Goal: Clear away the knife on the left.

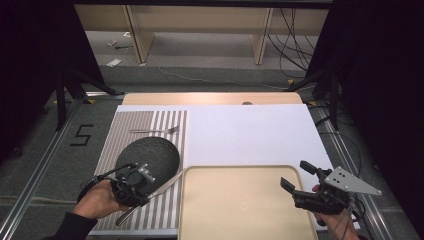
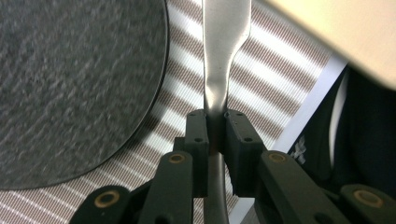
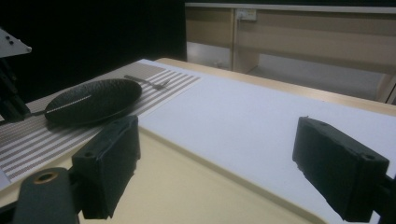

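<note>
My left gripper [image 1: 145, 189] is shut on the thin stem of a silver utensil [image 1: 167, 182], which lies aslant over the striped placemat [image 1: 150, 120] beside a black round plate [image 1: 149, 155]. In the left gripper view the pads [image 2: 198, 130] pinch the utensil [image 2: 224, 42], whose flat end widens away from me, with the plate [image 2: 70, 84] to its left. My right gripper [image 1: 297, 177] hovers open over the right side of a beige tray [image 1: 240, 200], with nothing between its jaws. From the right gripper [image 3: 224, 163] I see the plate [image 3: 93, 100] far left.
A fork [image 1: 155, 131] lies on the placemat behind the plate. A white sheet [image 1: 250, 132] covers the table's middle and right. The tray [image 3: 187, 191] lies at the front edge. Dark stands and cables flank the table.
</note>
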Available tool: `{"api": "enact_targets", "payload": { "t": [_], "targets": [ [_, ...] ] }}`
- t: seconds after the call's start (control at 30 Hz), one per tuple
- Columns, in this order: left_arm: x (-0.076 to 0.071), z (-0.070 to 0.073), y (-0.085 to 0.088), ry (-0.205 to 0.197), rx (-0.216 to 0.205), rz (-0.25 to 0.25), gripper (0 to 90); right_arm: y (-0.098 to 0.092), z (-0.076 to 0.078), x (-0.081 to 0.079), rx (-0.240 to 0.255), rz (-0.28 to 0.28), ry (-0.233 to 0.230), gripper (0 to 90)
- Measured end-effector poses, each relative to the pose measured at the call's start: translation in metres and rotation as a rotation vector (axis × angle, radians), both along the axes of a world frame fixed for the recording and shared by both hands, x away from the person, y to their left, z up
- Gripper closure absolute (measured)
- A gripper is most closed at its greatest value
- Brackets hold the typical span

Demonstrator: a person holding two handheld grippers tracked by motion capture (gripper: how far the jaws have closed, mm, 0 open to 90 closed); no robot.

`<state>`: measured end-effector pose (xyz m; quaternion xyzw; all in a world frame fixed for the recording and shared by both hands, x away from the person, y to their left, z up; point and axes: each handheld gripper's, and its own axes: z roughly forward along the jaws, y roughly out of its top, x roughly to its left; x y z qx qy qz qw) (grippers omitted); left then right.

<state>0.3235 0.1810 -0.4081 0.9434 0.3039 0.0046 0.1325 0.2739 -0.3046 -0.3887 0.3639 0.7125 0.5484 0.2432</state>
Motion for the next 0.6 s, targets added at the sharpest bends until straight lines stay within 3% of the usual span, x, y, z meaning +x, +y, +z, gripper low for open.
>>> {"api": "enact_targets", "payload": {
  "t": [0.07,0.2,0.37,0.6],
  "targets": [
    [0.000,0.001,-0.002,-0.008,-0.007,-0.002,80.2,0.000,0.000,0.000,-0.002,0.000,-0.004,15.9],
    [-0.001,0.007,-0.010,-0.039,-0.070,-0.012,80.1,0.000,0.000,0.000,-0.002,0.001,-0.004,15.9],
    [-0.003,0.014,-0.018,-0.052,-0.180,-0.006,80.1,0.000,0.000,0.000,0.000,-0.001,-0.003,15.9],
    [-0.002,0.017,-0.035,-0.060,-0.207,0.019,80.1,-0.001,0.000,0.001,0.002,-0.002,-0.004,15.9]
  ]
}}
